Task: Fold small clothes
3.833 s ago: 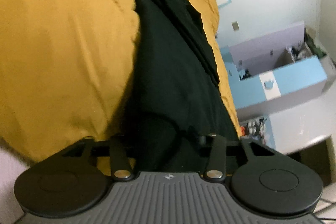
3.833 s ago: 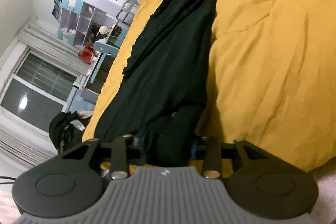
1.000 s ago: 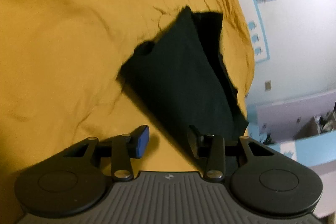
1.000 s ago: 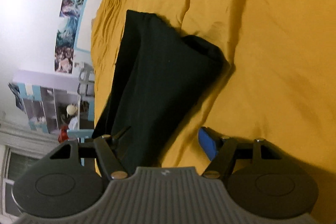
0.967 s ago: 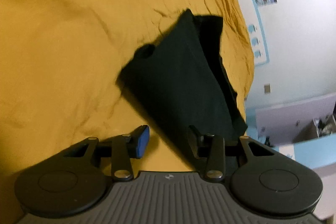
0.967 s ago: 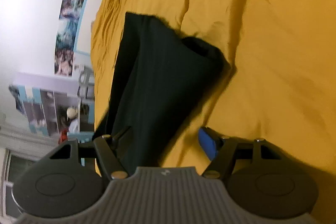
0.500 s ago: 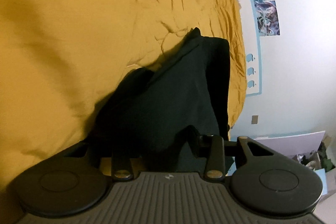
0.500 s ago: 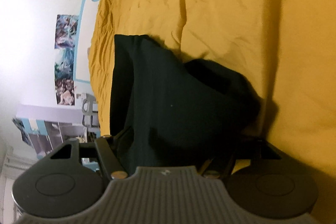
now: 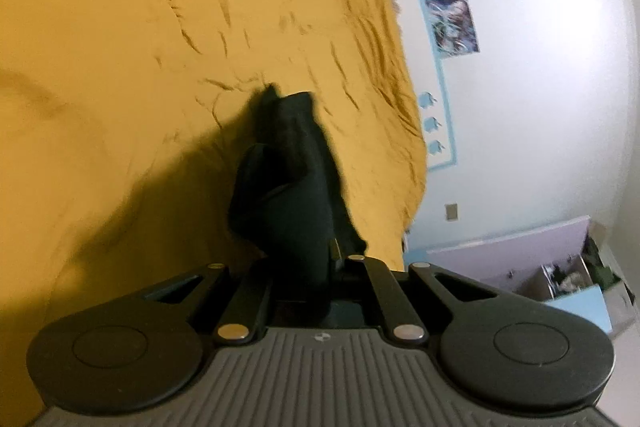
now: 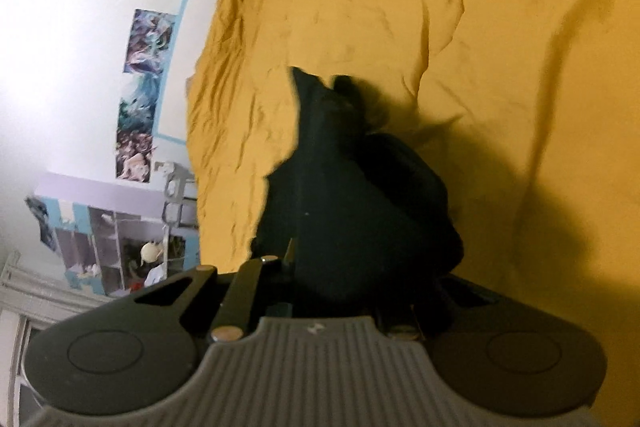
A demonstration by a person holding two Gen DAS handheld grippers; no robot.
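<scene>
A black garment (image 9: 292, 179) hangs bunched over the mustard-yellow bed cover (image 9: 120, 47), its far end still near the cover. My left gripper (image 9: 302, 279) is shut on the garment's near edge, and the cloth hides its pads. In the right wrist view the same black garment (image 10: 352, 179) rises in a gathered fold above the bed cover (image 10: 500, 27). My right gripper (image 10: 352, 283) has the cloth between its jaws, which are closing on it. The fabric covers its fingertips.
The bed's edge runs along a white wall with posters (image 9: 452, 15) and a blue-framed panel. A lilac and blue shelf unit (image 9: 520, 255) stands beyond the bed; the right wrist view shows cubby shelves (image 10: 112, 227) and a window frame at lower left.
Both grippers came down onto the flat garment's near edge, closed on it and rose. The garment is now lifted and bunched instead of lying spread on the cover.
</scene>
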